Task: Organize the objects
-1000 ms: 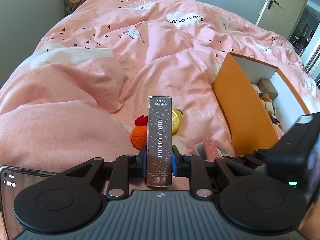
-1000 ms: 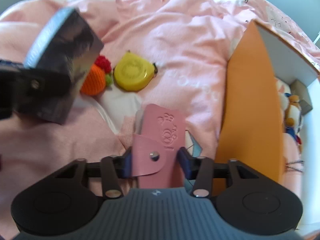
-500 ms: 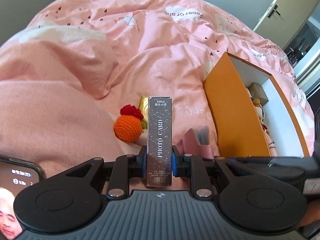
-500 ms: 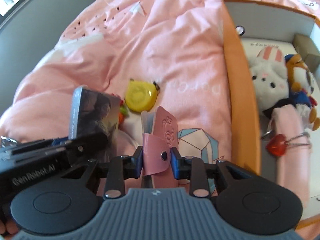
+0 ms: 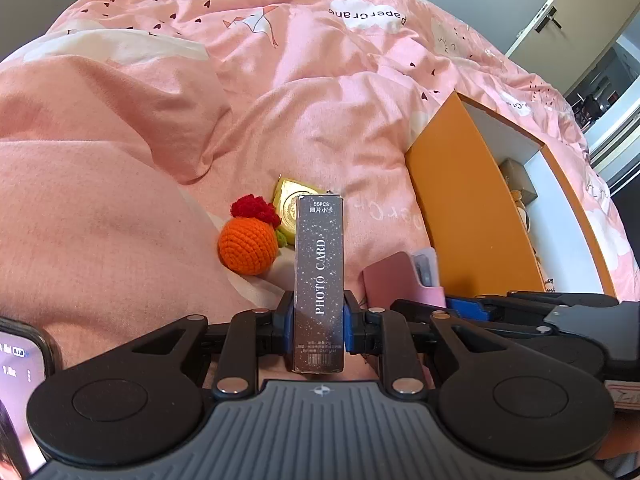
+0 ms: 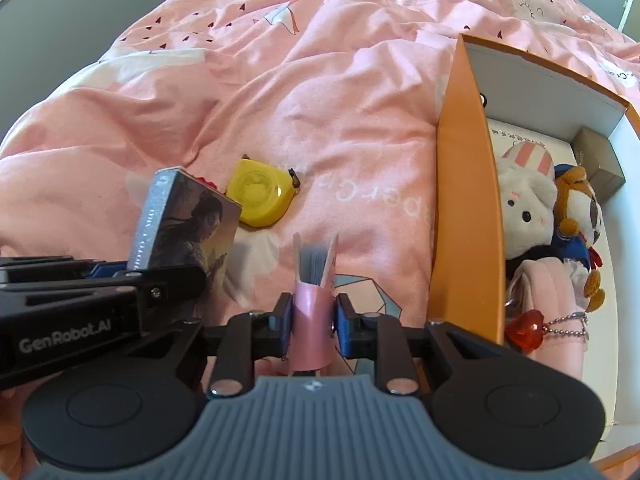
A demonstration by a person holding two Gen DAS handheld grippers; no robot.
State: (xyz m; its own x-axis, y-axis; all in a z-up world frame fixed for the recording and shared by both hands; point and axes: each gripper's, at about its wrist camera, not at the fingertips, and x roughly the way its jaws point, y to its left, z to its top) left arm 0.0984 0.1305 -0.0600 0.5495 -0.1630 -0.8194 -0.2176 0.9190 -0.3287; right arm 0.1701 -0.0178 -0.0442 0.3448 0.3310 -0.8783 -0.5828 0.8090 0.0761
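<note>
Our left gripper (image 5: 319, 312) is clamped on a dark photo card box (image 5: 319, 280), held upright above the bed. Our right gripper (image 6: 313, 314) is closed on a pink card holder (image 6: 312, 308), its open top showing card edges. Both grippers sit side by side, the left one's box appearing at the left of the right wrist view (image 6: 184, 224). On the pink duvet (image 5: 280, 100) ahead lie a crocheted orange (image 5: 248, 246) and a yellow tape measure (image 6: 260, 194), close together. To the right stands an orange storage box (image 6: 464, 200) holding a white plush rabbit (image 6: 524, 208), a plush tiger (image 6: 580, 208) and a red heart keychain (image 6: 528, 330).
</note>
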